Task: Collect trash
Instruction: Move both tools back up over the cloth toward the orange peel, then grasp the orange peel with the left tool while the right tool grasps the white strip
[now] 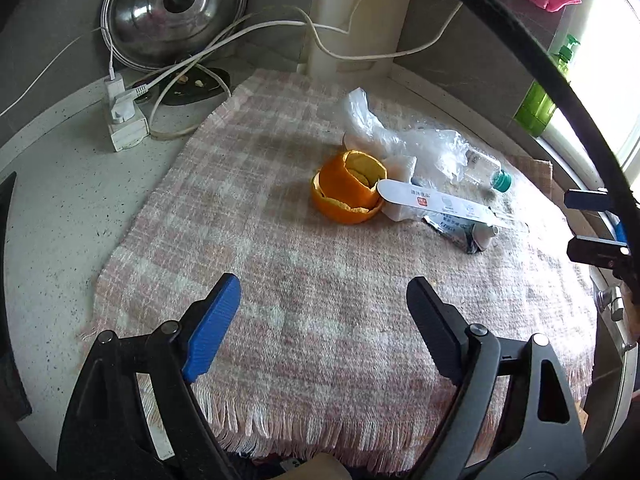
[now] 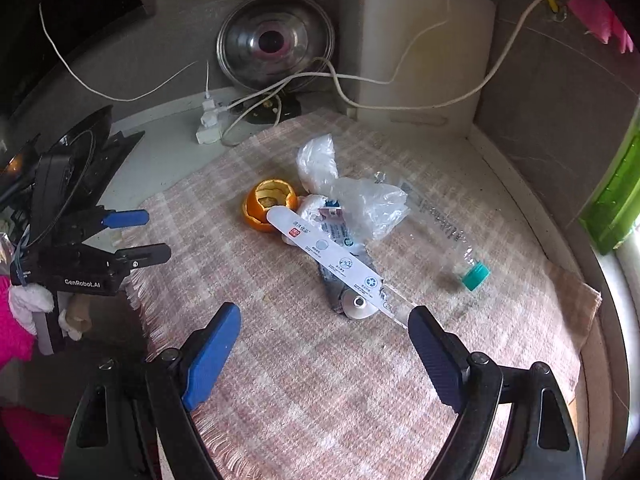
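A pile of trash lies on a pink checked cloth (image 1: 248, 216). It holds an orange peel (image 1: 346, 188) (image 2: 270, 204), a crumpled clear plastic bag (image 1: 400, 136) (image 2: 360, 196), a clear plastic bottle with a green cap (image 1: 486, 170) (image 2: 444, 232), a white paper strip (image 1: 440, 204) (image 2: 328, 254) and a squeezed tube (image 1: 460, 232) (image 2: 344, 292). My left gripper (image 1: 324, 300) (image 2: 154, 236) is open and empty, short of the peel. My right gripper (image 2: 324, 320) (image 1: 586, 222) is open and empty, its right fingertip (image 2: 420, 320) close to the strip's near end.
A steel pot lid (image 1: 174, 8) (image 2: 276, 42) leans on the back wall. A white power strip (image 1: 124, 116) (image 2: 208, 124) with cables sits at the back left of the speckled counter (image 1: 60, 200). A green bottle (image 1: 540, 96) stands on the right sill. A white board (image 2: 424, 44) leans behind the cloth.
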The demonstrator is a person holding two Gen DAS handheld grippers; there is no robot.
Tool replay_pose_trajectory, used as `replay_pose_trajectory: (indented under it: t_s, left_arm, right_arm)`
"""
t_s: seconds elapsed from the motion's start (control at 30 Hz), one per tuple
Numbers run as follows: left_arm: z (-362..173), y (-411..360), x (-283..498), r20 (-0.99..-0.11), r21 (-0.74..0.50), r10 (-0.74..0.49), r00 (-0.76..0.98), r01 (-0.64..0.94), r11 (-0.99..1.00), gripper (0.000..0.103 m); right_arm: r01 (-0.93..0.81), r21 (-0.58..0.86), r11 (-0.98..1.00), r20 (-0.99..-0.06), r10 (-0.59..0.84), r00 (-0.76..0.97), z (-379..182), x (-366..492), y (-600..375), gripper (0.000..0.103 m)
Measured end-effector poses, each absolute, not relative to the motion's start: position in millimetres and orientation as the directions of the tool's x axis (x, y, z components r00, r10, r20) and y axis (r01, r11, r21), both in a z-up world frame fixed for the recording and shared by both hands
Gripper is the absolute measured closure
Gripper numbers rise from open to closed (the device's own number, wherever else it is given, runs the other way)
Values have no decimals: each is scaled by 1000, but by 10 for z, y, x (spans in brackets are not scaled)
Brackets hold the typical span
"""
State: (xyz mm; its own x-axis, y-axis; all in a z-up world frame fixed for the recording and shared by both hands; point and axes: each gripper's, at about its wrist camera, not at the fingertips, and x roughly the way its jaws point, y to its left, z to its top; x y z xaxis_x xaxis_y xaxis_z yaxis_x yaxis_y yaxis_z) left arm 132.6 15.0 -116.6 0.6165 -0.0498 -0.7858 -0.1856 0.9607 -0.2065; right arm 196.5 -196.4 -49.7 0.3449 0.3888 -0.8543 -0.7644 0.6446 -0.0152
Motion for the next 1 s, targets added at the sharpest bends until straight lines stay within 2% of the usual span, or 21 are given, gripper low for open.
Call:
replay_pose_trajectory:
  t_s: [0.1, 0.2, 0.33, 0.43, 0.6, 0.77, 0.83, 1.0]
  left_arm:
    - [-1209, 229, 1487, -793, -238, -62, 607, -214, 947, 23]
    - [-1191, 296, 1640, -790, -262, -67, 609, -236, 936, 23]
    - [-1179, 390, 1872, -790, -313, -99, 605, -258, 914, 23]
    - [-1210, 436, 2076, -799, -348, -130, 587, -275, 896, 27]
    - [-1338, 480, 2363, -823, -390, -180, 538, -306, 868, 28]
    - [-1483, 533, 2551, -847, -405, -210, 488, -338, 850, 40]
    - [-1541, 572, 2596, -852, -417, -223, 473, -357, 836, 51]
    - [-1608, 592, 2666, -845, -457, -267, 464, -365, 811, 65]
  right_arm:
    - [-790, -19, 613, -878, 368, 307, -634, 2142, -1877, 17]
    - [-818, -15, 575, -894, 359, 269, -739, 2277, -1788, 22]
    - [-856, -22, 516, -908, 348, 233, -853, 2408, -1643, 23]
    - [-874, -9, 486, -919, 340, 199, -946, 2519, -1560, 28]
    - [-879, 31, 476, -927, 343, 153, -1046, 2688, -1481, 28]
    - [-895, 34, 446, -936, 327, 128, -1107, 2753, -1399, 28]
    - [-901, 26, 434, -942, 313, 124, -1142, 2756, -1362, 28]
    - [-899, 40, 437, -949, 298, 103, -1252, 2782, -1282, 28]
